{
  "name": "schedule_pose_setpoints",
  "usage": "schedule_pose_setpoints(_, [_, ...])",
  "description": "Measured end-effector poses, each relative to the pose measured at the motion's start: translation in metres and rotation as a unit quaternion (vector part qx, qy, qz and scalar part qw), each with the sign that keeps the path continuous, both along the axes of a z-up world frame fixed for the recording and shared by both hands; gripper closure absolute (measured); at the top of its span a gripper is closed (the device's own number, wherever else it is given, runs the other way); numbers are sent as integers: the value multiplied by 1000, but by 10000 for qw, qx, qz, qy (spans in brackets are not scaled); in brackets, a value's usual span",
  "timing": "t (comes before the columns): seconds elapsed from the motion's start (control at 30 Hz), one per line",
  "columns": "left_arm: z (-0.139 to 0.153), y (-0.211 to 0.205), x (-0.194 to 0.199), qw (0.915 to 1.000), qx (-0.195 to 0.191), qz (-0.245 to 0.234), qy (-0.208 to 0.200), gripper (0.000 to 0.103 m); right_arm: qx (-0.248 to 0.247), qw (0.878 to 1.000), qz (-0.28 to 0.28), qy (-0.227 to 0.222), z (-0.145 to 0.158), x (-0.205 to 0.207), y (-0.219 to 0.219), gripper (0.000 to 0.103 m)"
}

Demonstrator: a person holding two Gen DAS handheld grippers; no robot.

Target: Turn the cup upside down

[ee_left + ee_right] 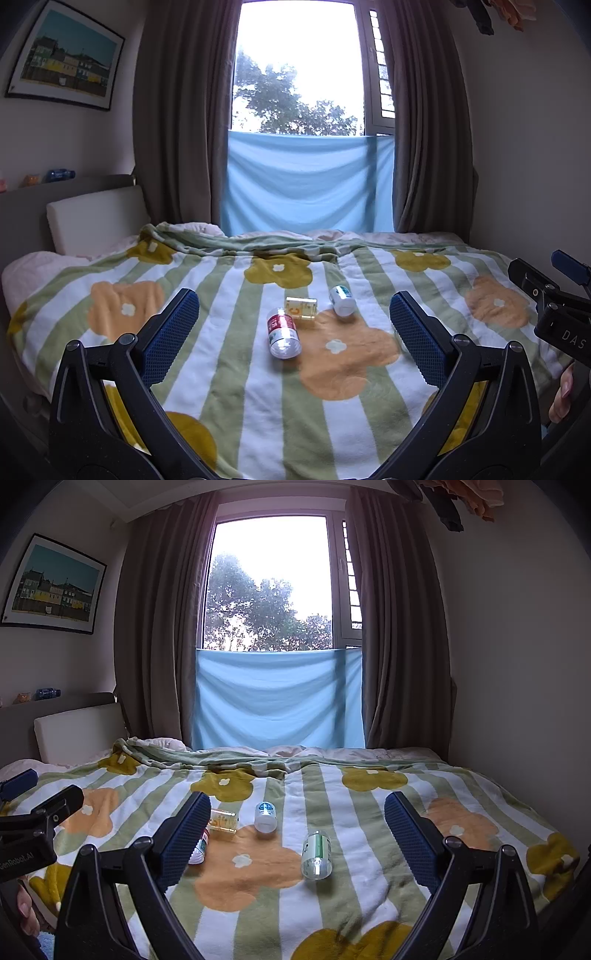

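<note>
Several small cups lie on their sides on the striped flowered blanket (pixel 229 369). In the left wrist view: a clear cup with red print (pixel 282 333), a clear yellow-printed cup (pixel 301 307) and a white cup with blue print (pixel 342 300). The right wrist view shows the yellow cup (pixel 222 820), the white-blue cup (pixel 265 816), a clear green-printed cup (pixel 316 854) and the red cup (pixel 199 847) partly hidden behind the left finger. My left gripper (pixel 293 332) is open above the red cup. My right gripper (pixel 295 834) is open and empty, near the green cup.
The bed (pixel 369 886) fills the lower view, with a white headboard cushion (pixel 96 218) at the left. Brown curtains (pixel 173 122) and a blue cloth (pixel 306 181) hang at the window behind. The right gripper's body (pixel 554 314) shows at the right edge.
</note>
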State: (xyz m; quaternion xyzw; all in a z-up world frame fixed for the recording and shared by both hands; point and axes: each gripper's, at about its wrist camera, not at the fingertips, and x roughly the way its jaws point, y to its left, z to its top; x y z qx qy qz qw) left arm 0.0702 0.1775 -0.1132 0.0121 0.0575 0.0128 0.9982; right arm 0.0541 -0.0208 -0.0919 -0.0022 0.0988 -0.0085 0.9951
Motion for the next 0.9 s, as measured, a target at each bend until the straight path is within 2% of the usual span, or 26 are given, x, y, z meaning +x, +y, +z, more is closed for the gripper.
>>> schedule_pose_setpoints(0.9, [0,0,3,10000,-65,-51,35,0,-4,10000,-10,-4,-1,0,0,9])
